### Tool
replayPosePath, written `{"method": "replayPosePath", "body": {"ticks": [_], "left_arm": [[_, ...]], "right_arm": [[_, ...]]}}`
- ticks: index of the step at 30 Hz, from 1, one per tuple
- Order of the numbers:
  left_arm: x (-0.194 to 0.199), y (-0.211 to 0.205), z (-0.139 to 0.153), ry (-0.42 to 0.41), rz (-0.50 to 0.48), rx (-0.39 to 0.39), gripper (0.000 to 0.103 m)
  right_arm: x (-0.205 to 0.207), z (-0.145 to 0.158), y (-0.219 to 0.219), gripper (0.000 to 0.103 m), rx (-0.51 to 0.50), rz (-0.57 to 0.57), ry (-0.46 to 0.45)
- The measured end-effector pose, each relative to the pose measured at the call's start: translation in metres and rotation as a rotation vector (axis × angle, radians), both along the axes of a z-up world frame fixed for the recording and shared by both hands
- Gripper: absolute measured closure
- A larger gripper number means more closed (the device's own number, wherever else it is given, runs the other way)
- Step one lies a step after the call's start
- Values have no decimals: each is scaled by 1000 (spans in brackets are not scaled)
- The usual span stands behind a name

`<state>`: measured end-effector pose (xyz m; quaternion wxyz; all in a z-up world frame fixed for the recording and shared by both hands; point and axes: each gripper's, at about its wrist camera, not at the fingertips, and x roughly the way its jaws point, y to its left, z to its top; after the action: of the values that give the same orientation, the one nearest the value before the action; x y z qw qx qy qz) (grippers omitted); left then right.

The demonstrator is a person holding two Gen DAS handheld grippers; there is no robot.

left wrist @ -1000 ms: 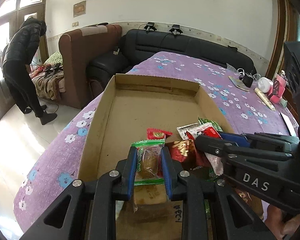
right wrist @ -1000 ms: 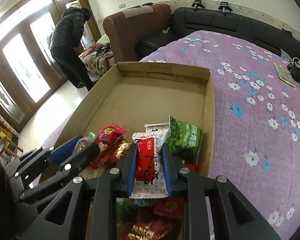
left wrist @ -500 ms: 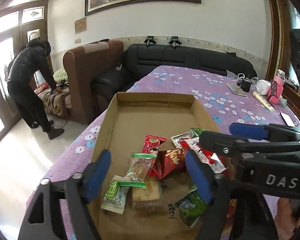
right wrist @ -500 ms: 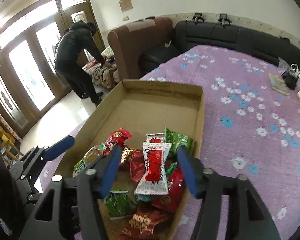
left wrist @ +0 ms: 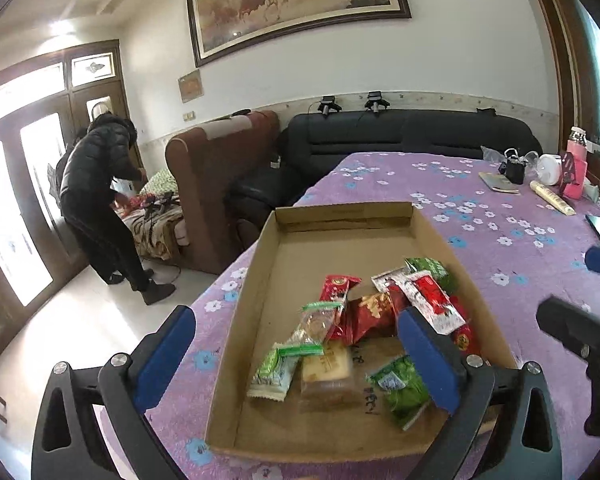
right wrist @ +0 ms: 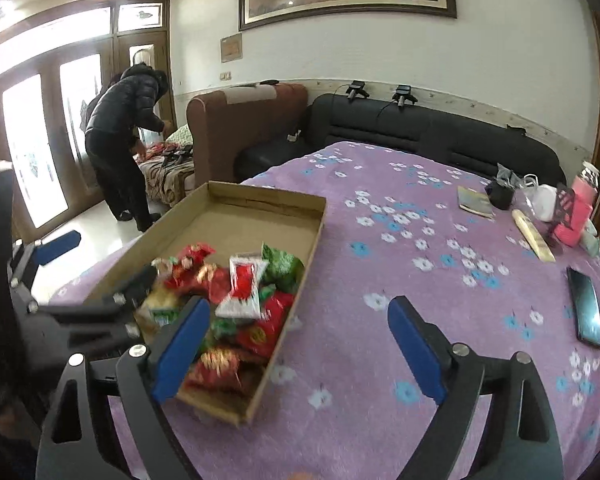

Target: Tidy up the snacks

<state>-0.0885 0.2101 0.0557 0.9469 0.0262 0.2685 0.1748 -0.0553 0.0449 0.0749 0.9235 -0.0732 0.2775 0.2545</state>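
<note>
A shallow cardboard box (left wrist: 260, 292) lies on the purple flowered tablecloth (left wrist: 500, 248). Several snack packets sit in its near half: a clear green-striped packet (left wrist: 314, 326), a red and white packet (left wrist: 430, 304), green packets (left wrist: 404, 390) and a cake slice (left wrist: 326, 374). My left gripper (left wrist: 300, 360) is open and empty above the box's near end. My right gripper (right wrist: 298, 348) is open and empty, to the right of the box (right wrist: 260, 208) over its near right corner. The snack pile (right wrist: 240, 296) is blurred in the right wrist view.
A black phone (right wrist: 586, 306), a notebook (right wrist: 474, 200), a pink bottle (right wrist: 576, 216) and small items lie at the table's right side. A brown armchair (left wrist: 220, 184) and a black sofa (left wrist: 400, 140) stand behind. A person in black (left wrist: 100, 200) bends over at the left.
Both grippers opened, let go of their packets into the box, and pulled back and up. The right gripper swung to the right of the box.
</note>
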Motion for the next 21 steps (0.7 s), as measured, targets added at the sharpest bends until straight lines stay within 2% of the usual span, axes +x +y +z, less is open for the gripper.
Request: {"method": "replayPosePath", "body": {"ticks": [4,8,21], "left_arm": [[-5,0,-2,0,-11,-4,1],[-5,1,-4,4,38,29,1],[-3,7,-8,30,87,43,1]], "right_arm": [[-10,-10,-14,13,4,-34,-57],[-9,-7,-22,13,54,-25,-44],[-16,-8,-15,13,25,-16,-61]]}}
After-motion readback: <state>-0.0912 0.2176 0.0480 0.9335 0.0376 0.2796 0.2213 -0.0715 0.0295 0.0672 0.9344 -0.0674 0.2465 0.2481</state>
